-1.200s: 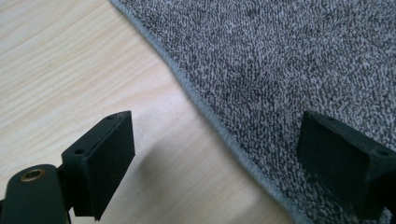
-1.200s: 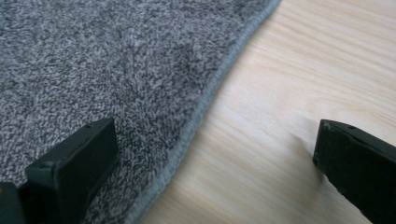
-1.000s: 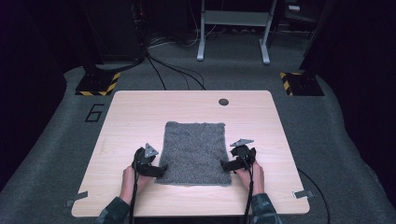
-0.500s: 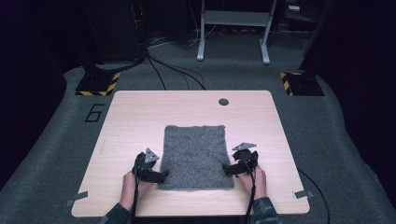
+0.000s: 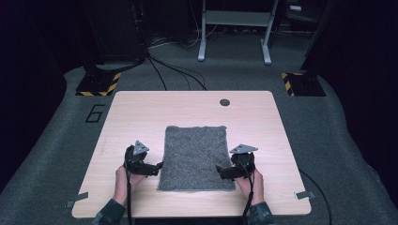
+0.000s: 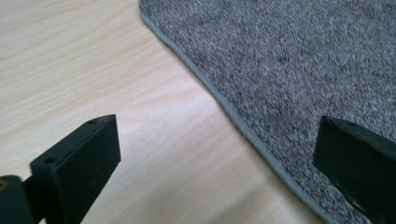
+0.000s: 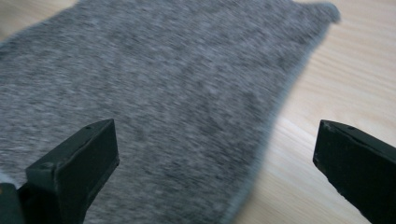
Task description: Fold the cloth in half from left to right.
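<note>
Your grey towel lies flat on the wooden table, a little nearer your edge than the far one and roughly centred between the sides. Its long axis runs away from you, from the near edge toward the small dark disc set in the tabletop near the far edge; the short sides face you and that disc. The near end looks slightly wider than the far end, though that may be the camera's angle.

Your left gripper sits just beside the towel's left long edge, near its lower corner, pointing inward across the cloth. Its jaws have just been opening and now stand wide apart. In the left gripper view the hemmed edge of the towel runs diagonally between them, one jaw over bare wood and the other over the cloth, and nothing is pinched.

Your right gripper mirrors it at the right long edge, also pointing inward. Its jaws are spread wide too: in the right gripper view one is over the towel and the other over bare table, with the hem passing between them. That view is blurred, so I cannot tell whether the jaw tips touch the fabric.
</note>
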Tool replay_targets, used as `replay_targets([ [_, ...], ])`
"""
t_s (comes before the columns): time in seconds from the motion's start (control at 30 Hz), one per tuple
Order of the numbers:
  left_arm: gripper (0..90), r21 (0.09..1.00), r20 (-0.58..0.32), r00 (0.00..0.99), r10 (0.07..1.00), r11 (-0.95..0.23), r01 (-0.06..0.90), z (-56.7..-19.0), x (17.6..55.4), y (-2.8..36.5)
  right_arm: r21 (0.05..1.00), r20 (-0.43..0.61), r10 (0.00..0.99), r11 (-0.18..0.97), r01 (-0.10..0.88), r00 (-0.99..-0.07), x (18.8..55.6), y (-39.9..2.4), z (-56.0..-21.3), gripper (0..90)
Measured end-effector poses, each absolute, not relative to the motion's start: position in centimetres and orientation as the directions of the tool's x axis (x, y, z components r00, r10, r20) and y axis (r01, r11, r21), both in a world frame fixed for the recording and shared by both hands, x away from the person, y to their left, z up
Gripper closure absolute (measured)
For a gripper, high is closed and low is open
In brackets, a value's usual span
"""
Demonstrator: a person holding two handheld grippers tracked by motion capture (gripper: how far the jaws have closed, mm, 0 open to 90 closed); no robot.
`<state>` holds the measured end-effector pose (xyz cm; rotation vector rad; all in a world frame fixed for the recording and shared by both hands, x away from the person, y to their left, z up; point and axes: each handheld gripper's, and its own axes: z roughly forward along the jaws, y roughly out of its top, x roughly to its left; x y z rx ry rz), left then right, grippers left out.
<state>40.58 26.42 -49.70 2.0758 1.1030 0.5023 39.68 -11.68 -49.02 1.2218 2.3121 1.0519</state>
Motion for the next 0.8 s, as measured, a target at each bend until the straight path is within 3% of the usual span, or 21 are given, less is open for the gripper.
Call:
replay_targets([
  [0.33, 0.2, 0.770, -0.061, 0.565, 0.822, -0.321, 0.551, -48.9, 43.6, 27.4, 0.758, 0.021, 0.722, 0.439, 0.482, -0.691, 37.5, -6.1, -47.6, 0.0],
  [0.6, 0.2, 0.764, -0.051, 0.567, 0.822, -0.334, 0.552, -48.5, 46.0, 27.7, 0.748, 0.011, 0.651, 0.498, 0.438, -0.759, 36.6, -1.7, -48.0, 0.0],
  [0.8, 0.1, 0.774, -0.090, 0.561, 0.823, -0.297, 0.560, -48.6, 48.0, 27.4, 0.732, 0.024, 0.604, 0.532, 0.425, -0.797, 35.7, 1.5, -48.6, 0.4],
])
